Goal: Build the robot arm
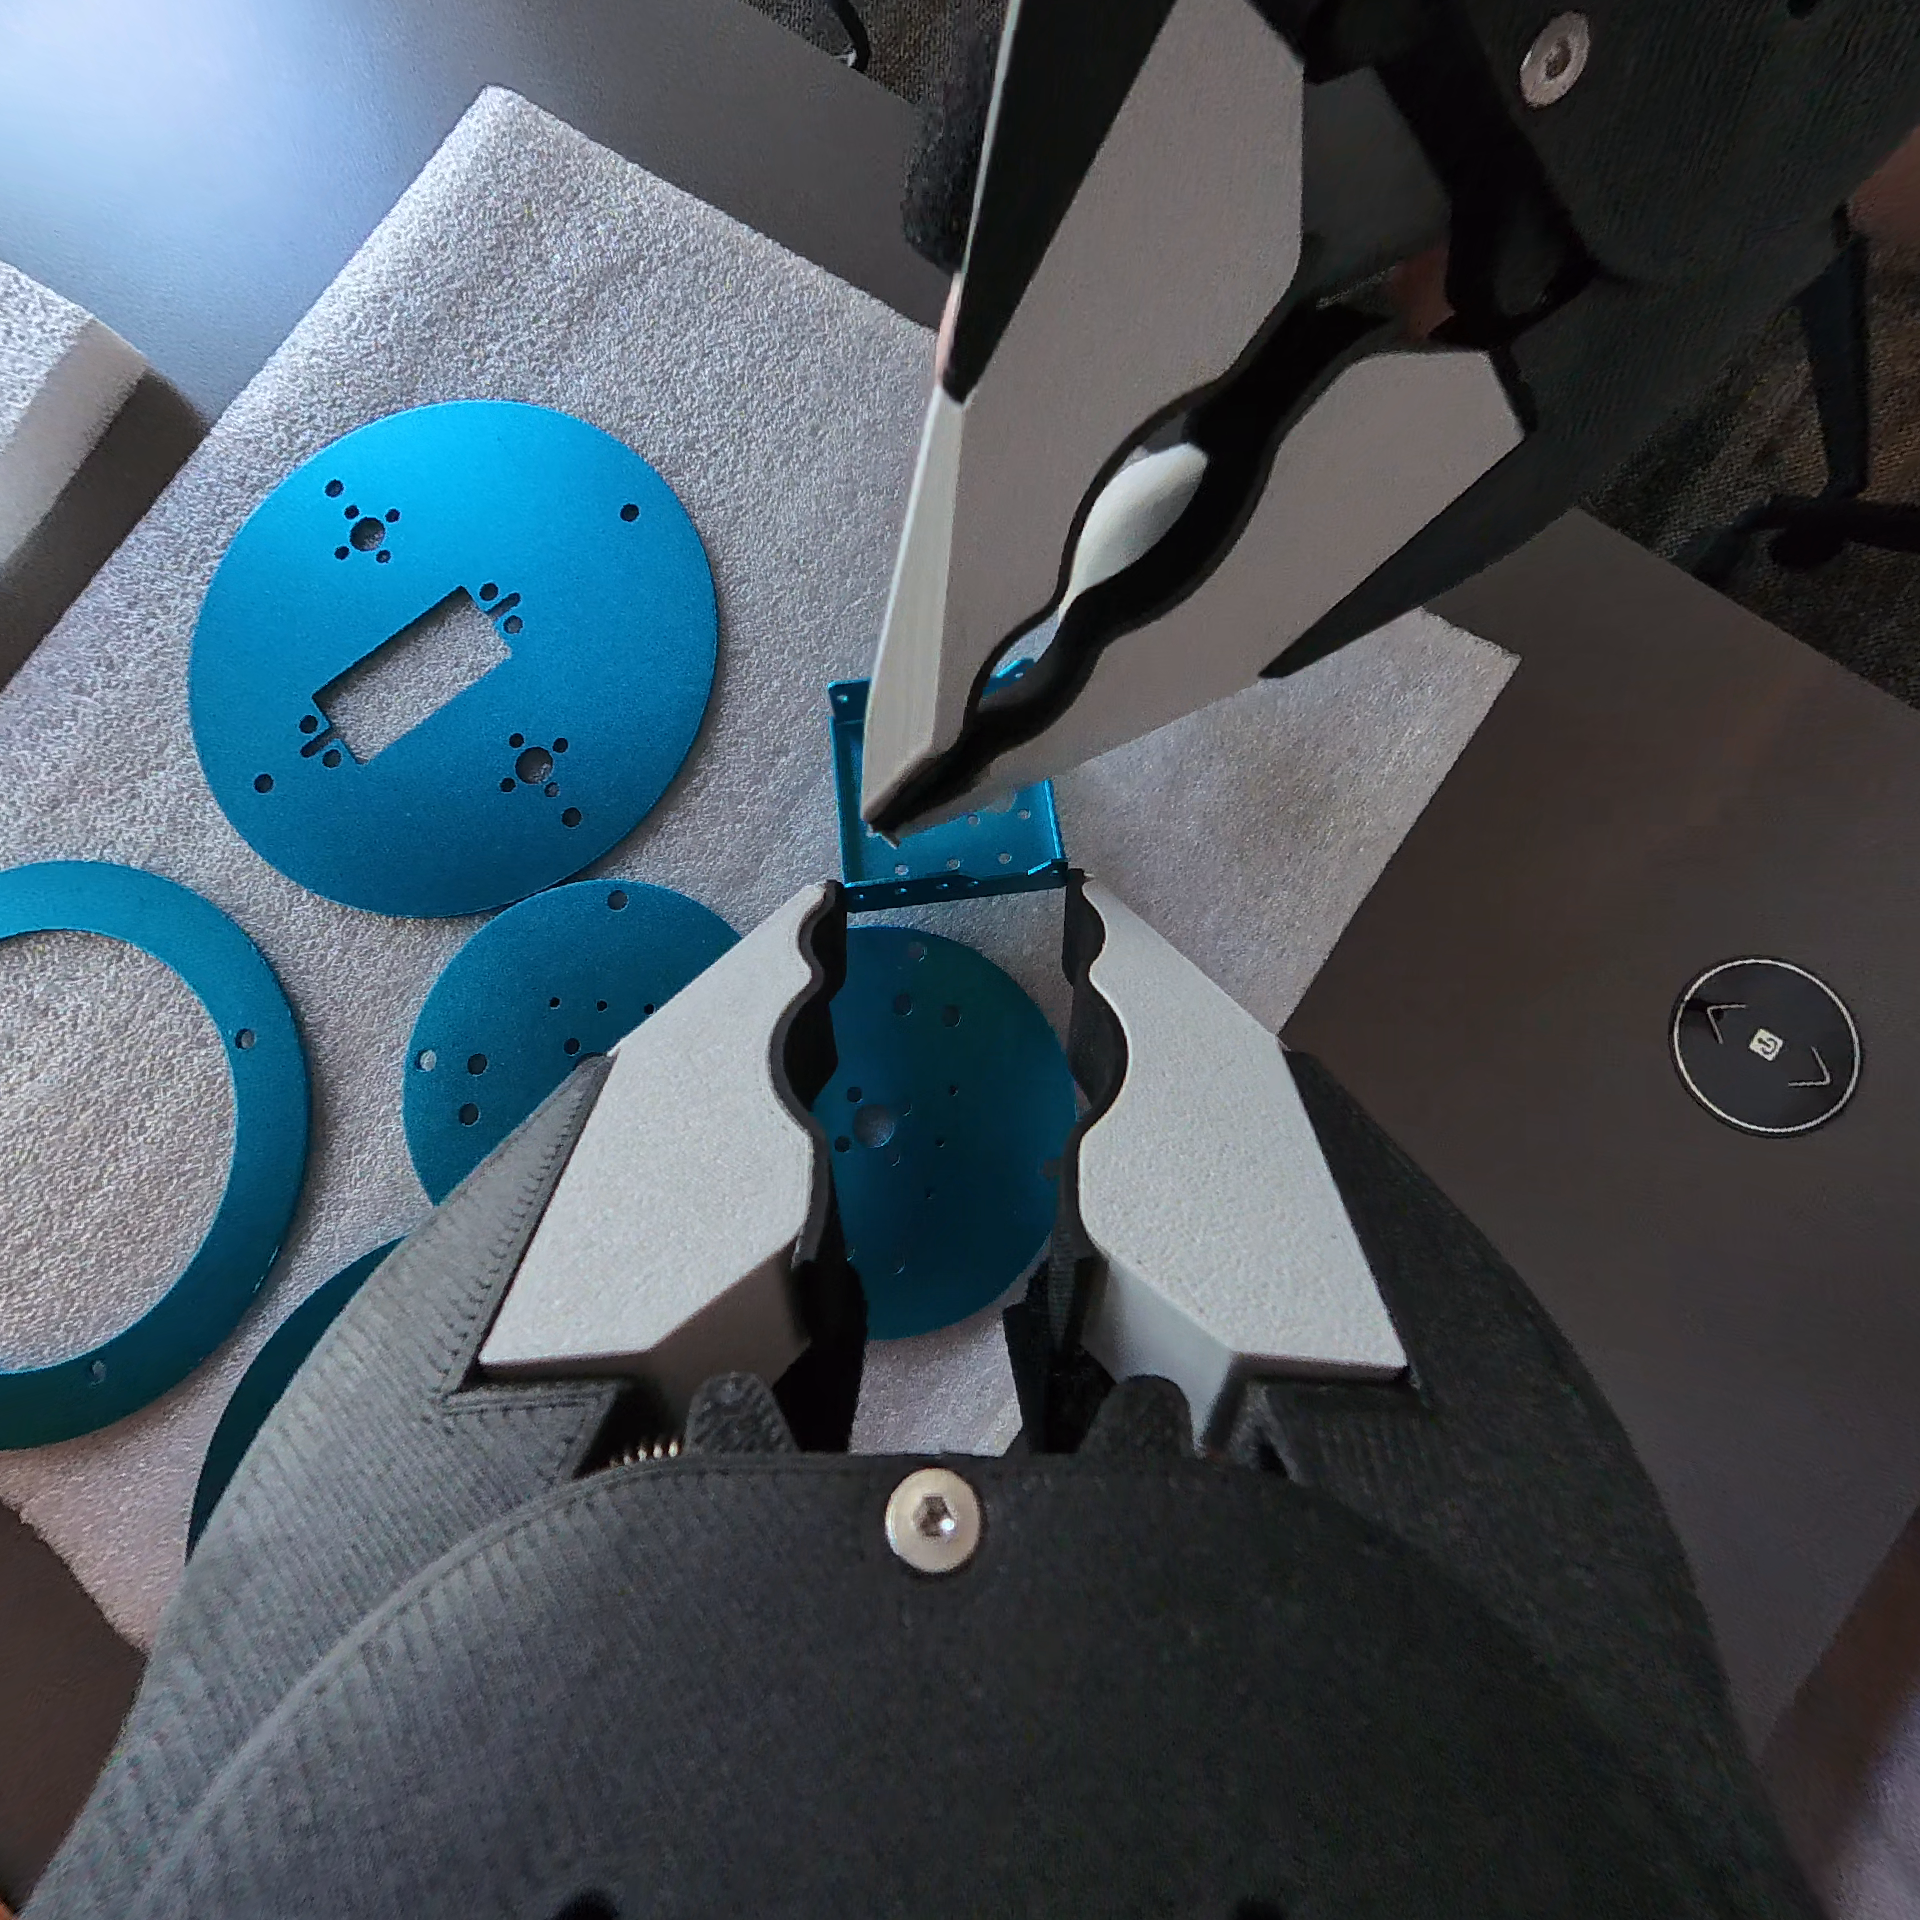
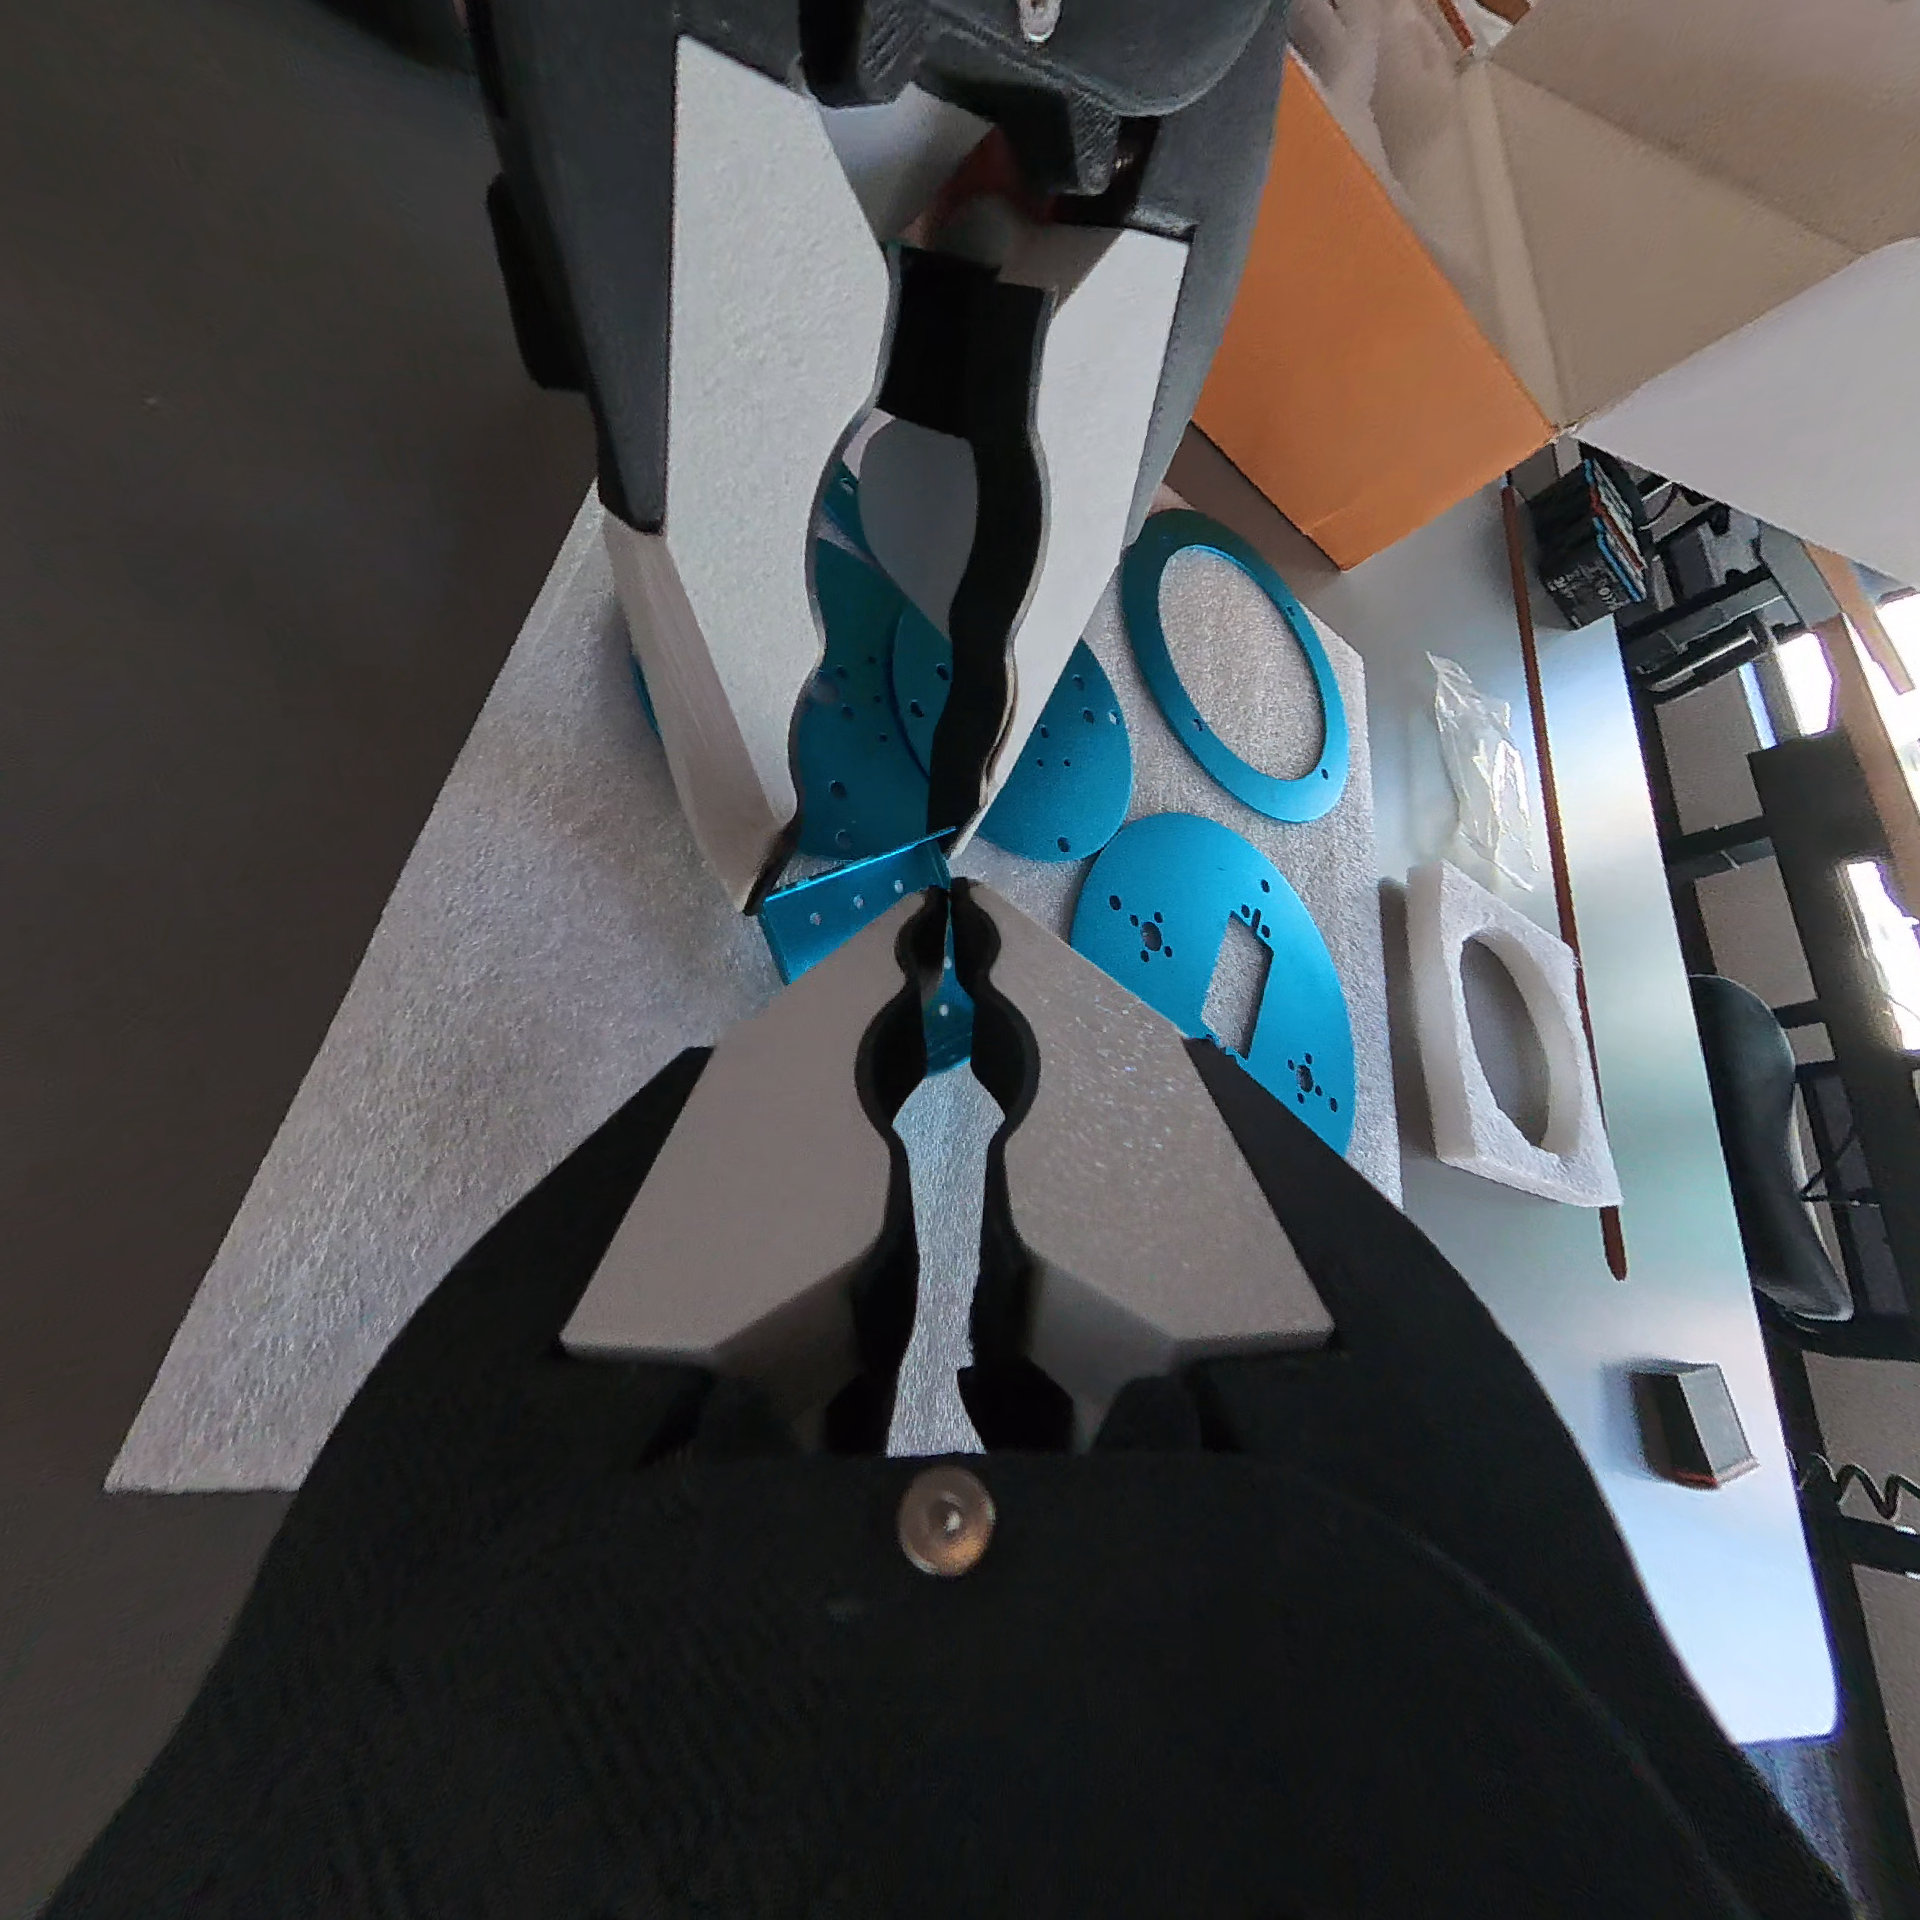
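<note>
A small blue U-shaped metal bracket (image 1: pixel 977 842) with rows of holes stands on a grey foam sheet (image 1: pixel 582 312). My left gripper (image 1: pixel 956 891) has a fingertip on each end of the bracket's near wall and clamps it across its width. My right gripper (image 1: pixel 888 826) comes down from above, nearly closed, pinching the bracket's left side wall. In the right wrist view the right gripper (image 2: pixel 948 896) is shut on that thin blue wall (image 2: pixel 831 920), and the left gripper (image 2: pixel 862 862) reaches in from the top.
Blue plates lie on the foam: a disc with a rectangular cut-out (image 1: pixel 447 655), a ring (image 1: pixel 272 1101), and two holed discs (image 1: pixel 540 1018) (image 1: pixel 935 1122). A round button (image 1: pixel 1766 1044) sits in the dark table. A foam block with a hole (image 2: pixel 1507 1029) and an orange box (image 2: pixel 1351 343) lie beyond. Both grippers' tips are close together, under 4 cm apart. Left tips and right tips are each some 15 centimetres from the round button (image 1: pixel 1766 1044).
</note>
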A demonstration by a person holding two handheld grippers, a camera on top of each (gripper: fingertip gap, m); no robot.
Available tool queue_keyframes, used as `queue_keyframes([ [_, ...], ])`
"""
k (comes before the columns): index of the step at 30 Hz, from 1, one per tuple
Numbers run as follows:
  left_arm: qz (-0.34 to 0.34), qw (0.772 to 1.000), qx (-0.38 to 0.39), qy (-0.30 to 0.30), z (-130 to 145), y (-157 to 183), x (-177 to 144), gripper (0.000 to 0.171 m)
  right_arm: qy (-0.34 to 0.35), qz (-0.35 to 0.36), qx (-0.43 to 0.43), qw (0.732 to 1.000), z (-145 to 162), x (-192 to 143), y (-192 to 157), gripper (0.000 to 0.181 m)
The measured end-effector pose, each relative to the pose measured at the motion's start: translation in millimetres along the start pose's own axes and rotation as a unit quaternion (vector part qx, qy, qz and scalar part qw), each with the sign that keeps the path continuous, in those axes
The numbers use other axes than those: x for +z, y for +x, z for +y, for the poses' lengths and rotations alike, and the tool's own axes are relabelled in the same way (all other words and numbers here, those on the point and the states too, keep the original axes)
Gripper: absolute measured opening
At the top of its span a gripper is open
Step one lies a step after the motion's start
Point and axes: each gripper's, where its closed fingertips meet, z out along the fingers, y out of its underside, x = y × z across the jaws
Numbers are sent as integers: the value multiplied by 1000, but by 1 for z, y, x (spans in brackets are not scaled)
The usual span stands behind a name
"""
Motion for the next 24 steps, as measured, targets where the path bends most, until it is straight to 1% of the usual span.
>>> queue_keyframes([
  [3,5,1000,-3,2,-1,1,0,41,-3,-5,-6,1000,2,3,-4,0],
  [9,11,1000,-5,2,-2,2,0,41,-17,9,-34,999,3,4,-4,0],
  [17,13,1000,-9,5,-2,2,1,41,-12,5,-25,1000,4,4,-6,0],
  [24,18,1000,-13,6,-2,2,2,41,-11,8,-33,999,4,4,-8,0],
])
